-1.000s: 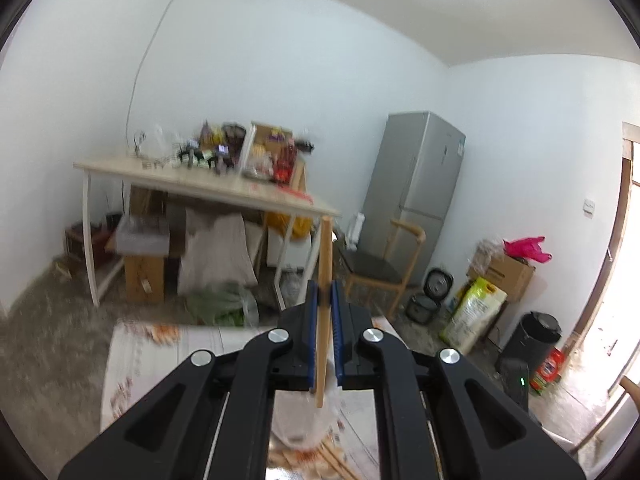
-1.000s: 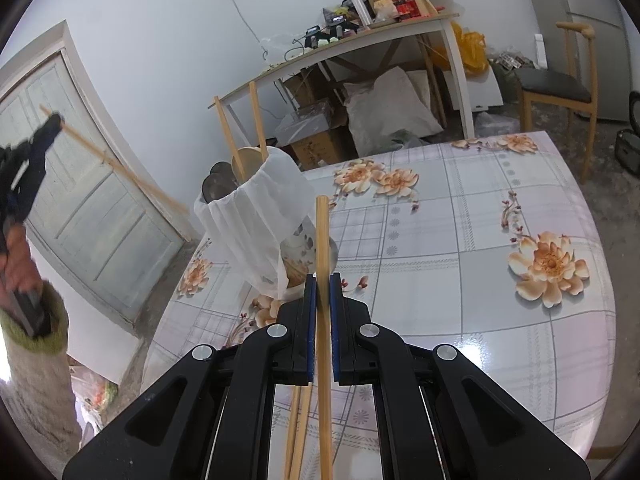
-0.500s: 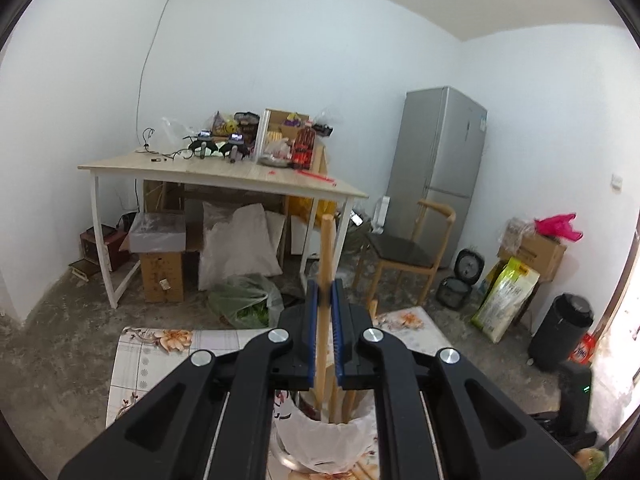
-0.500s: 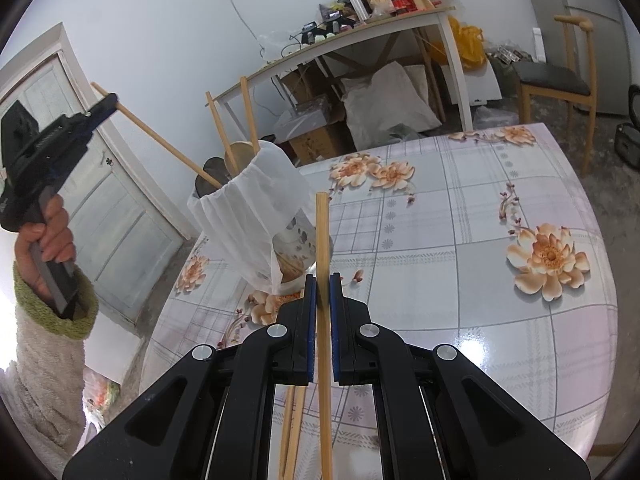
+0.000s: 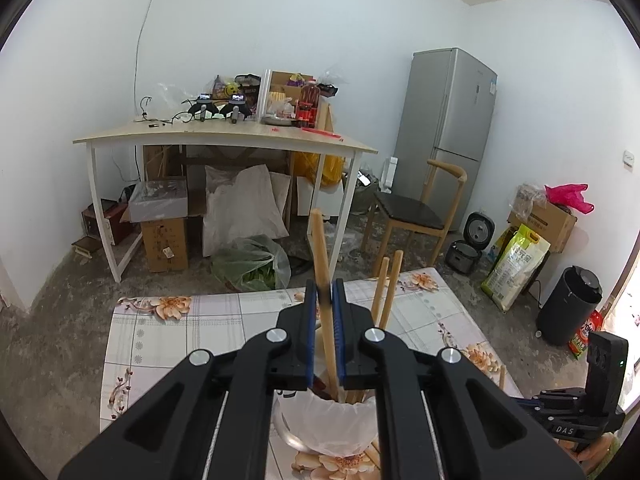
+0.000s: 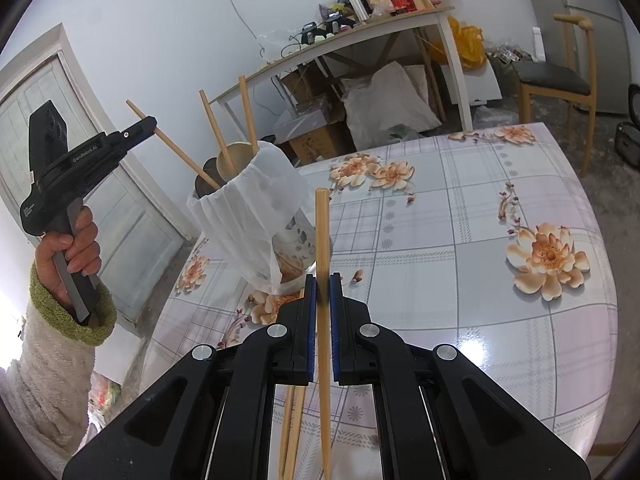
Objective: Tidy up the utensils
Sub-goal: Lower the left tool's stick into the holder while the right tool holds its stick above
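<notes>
I read left claw (image 5: 324, 332) clamped on a chopstick (image 5: 322, 264), tip in holder (image 5: 324, 424) below | right claw (image 6: 322, 320) clamped on second chopstick (image 6: 322, 240) | floral surface (image 6: 460, 248) ahead, cluttered desk (image 5: 224, 142) beyond.

From my right wrist view I can read "GenRobot.AI" in white along the black body of the left claw (image 6: 149, 123); smaller white print on its grip is too fine for me to read. From my left wrist view I read "DAS" on the black body of the right claw's handle (image 5: 570, 408) at the lower right. The print on the yellow sack (image 5: 516, 268) and the fridge sticker (image 5: 493, 87) is illegible to me.
</notes>
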A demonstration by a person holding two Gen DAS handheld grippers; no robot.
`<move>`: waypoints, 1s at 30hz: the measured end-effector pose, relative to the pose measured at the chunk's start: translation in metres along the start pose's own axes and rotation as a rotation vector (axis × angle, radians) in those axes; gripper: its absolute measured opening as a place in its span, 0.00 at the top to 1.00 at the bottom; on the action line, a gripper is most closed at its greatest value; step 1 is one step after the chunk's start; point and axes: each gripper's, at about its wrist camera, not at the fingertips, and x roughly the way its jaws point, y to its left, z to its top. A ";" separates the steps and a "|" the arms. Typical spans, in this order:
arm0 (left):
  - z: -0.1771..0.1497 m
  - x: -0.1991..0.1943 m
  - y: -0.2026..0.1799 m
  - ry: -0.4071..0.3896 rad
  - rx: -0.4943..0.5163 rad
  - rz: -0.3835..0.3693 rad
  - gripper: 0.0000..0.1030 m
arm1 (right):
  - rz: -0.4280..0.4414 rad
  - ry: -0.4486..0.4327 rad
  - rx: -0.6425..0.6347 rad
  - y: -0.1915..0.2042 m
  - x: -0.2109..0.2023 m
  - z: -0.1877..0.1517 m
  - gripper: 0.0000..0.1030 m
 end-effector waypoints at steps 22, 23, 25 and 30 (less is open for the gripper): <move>0.027 0.025 -0.047 0.125 0.261 0.113 0.92 | 0.007 0.016 0.002 0.001 0.005 -0.002 0.96; 0.028 0.026 -0.049 0.125 0.266 0.121 0.92 | 0.007 0.017 0.003 0.000 0.005 -0.003 0.96; 0.030 0.027 -0.048 0.127 0.270 0.120 0.92 | 0.007 0.018 0.005 0.000 0.006 -0.003 0.96; 0.039 0.016 -0.060 0.116 0.373 0.162 0.92 | 0.010 0.019 0.008 -0.002 0.005 -0.003 0.96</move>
